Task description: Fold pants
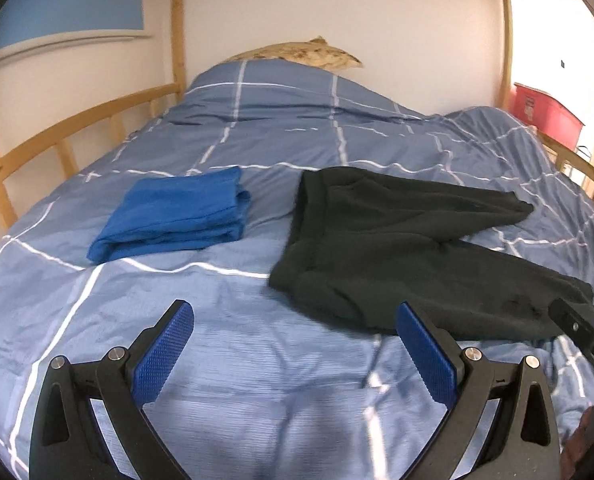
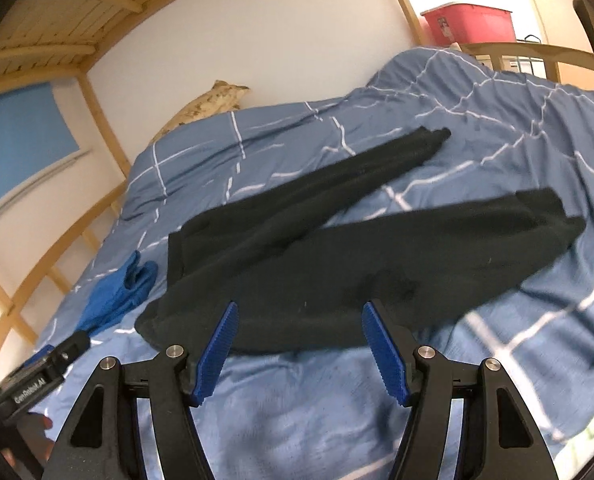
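while both hand-held grippers (image 1: 293,344) (image 2: 301,344) gape empty, black pants (image 2: 337,256) lie unfolded, legs splayed, seemingly fleece.

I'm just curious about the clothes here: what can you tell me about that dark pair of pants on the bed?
The black, fleece-like pants lie unfolded and flat on the blue checked duvet. The waistband is toward the folded blue garment, and the two legs are spread apart in a V. Nothing grips them; only the duvet touches them.
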Demonstrator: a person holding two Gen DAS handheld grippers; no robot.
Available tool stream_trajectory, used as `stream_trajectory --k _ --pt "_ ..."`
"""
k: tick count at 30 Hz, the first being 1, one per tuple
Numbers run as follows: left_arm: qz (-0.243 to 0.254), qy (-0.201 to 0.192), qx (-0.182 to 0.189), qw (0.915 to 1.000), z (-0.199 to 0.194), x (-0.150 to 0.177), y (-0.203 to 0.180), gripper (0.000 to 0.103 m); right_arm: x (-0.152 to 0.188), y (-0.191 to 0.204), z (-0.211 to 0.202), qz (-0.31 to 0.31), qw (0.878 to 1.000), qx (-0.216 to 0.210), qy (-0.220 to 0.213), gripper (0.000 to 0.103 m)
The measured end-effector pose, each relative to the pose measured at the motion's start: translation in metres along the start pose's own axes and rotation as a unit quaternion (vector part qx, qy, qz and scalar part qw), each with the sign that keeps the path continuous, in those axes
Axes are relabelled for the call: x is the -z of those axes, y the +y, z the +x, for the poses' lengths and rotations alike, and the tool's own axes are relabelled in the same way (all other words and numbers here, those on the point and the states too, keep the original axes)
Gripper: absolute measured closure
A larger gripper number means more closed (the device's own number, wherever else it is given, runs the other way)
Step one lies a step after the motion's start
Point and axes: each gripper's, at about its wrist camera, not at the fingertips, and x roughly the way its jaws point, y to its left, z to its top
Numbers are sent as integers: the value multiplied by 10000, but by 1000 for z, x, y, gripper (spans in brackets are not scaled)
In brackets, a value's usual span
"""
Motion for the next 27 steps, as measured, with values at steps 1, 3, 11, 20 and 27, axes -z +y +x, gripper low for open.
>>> stream_trajectory --k 1,3,11,20,27 --pt "-11 5 -21 10000 3 1 3 0 3 1 3 -14 10000 50 50 38" --pt "-59 57 61 9999 10 2 9 2 10 1 10 77 9997 119 195 38" --pt "-141 415 447 9980 48 -1 3 11 18 -16 27 595 9973 308 297 38" --pt "-323 930 735 9924 94 0 -8 28 21 -28 49 1121 9921 310 464 38" --pt "-521 1205 716 9888 120 0 -10 38 19 -28 65 1227 9905 315 526 38"
